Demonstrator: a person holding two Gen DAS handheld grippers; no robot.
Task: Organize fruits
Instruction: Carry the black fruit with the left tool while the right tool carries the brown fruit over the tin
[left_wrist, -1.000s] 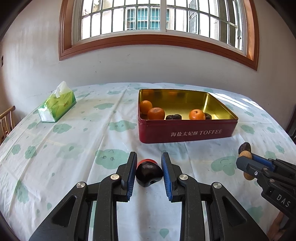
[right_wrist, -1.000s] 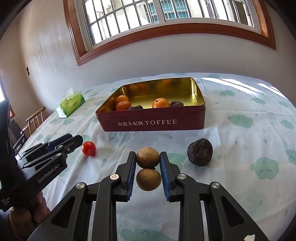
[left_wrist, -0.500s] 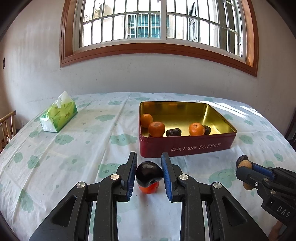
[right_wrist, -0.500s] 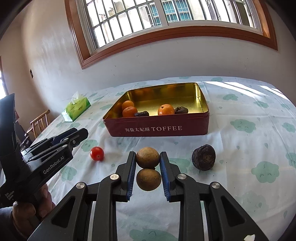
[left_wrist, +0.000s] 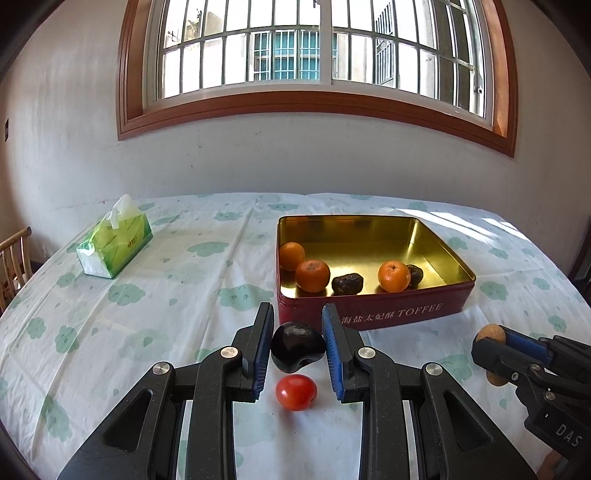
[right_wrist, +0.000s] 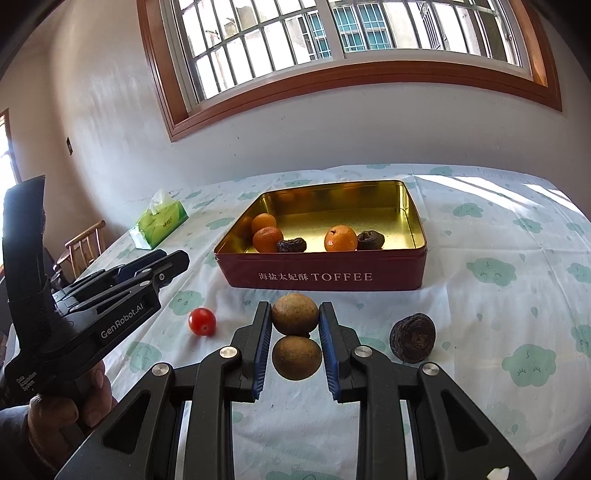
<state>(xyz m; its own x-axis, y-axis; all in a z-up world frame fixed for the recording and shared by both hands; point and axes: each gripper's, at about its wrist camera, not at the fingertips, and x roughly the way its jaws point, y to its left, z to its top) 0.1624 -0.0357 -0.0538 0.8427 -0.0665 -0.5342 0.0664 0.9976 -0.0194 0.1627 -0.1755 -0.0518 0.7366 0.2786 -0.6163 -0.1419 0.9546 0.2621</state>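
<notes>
My left gripper (left_wrist: 297, 334) is shut on a dark purple fruit (left_wrist: 297, 350) and holds it above the table, in front of the red toffee tin (left_wrist: 376, 317). A red tomato (left_wrist: 296, 392) lies on the cloth below it. My right gripper (right_wrist: 294, 323) is shut on a round brown fruit (right_wrist: 294, 314), raised above a second brown fruit (right_wrist: 296, 357) on the cloth. The tin (right_wrist: 325, 275) holds three oranges (left_wrist: 312, 275) and two dark dried fruits (left_wrist: 347, 283). A dark ridged fruit (right_wrist: 413, 337) lies right of my right gripper.
A green tissue pack (left_wrist: 114, 243) sits at the far left of the table. A wooden chair (left_wrist: 13, 258) stands beyond the table's left edge. The wall and window are behind the tin. The tomato also shows in the right wrist view (right_wrist: 202, 321).
Both grippers have risen with their fruits. The left one lifted the dark fruit off the cloth, uncovering the tomato below. The tin now shows more from above.
</notes>
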